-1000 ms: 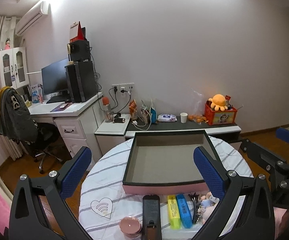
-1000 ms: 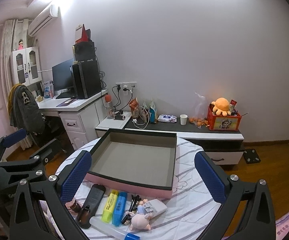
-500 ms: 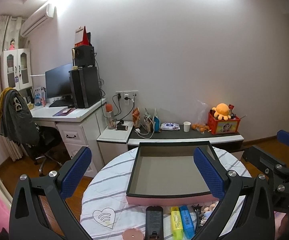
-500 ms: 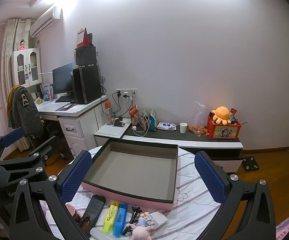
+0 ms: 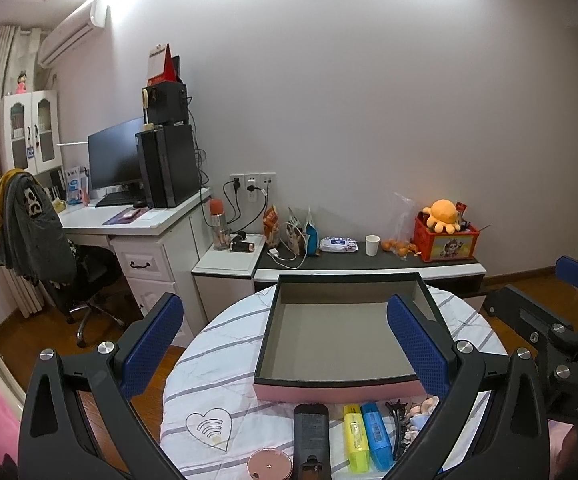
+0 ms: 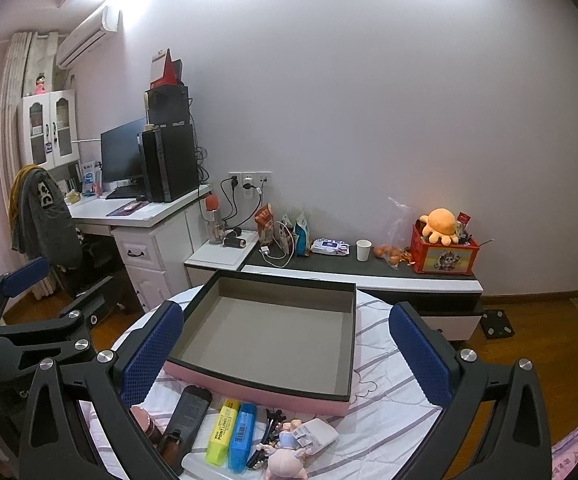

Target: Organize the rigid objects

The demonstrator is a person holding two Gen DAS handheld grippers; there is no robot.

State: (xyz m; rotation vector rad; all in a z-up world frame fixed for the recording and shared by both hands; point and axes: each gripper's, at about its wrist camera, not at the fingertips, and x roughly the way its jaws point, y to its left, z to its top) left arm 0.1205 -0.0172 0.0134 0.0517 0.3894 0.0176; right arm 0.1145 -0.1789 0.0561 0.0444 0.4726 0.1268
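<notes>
Both grippers hang above the near edge of the round worktop (image 5: 193, 396), which wears a striped white cloth; the left gripper (image 5: 285, 344) has its fingers spread wide with nothing between them, and the right gripper (image 6: 287, 350) is spread the same way, also holding nothing; the pink-sided tray (image 6: 265, 340) sits in the middle of the worktop with a bare grey floor; along its near wall lie, side by side, a black remote (image 5: 311, 438), a yellow highlighter (image 5: 356, 436) touching a blue highlighter (image 5: 377, 434), black hair clips (image 6: 269, 436), a small pig figure (image 6: 285, 462) and a white card packet (image 6: 317, 436); a round pink tin (image 5: 269, 465) rests left of the remote; a clear tube (image 6: 205, 467) lies at the nearest edge; behind the worktop runs a low cabinet (image 6: 369, 276) carrying a paper cup (image 6: 363, 249) and a red box (image 6: 445, 255).
</notes>
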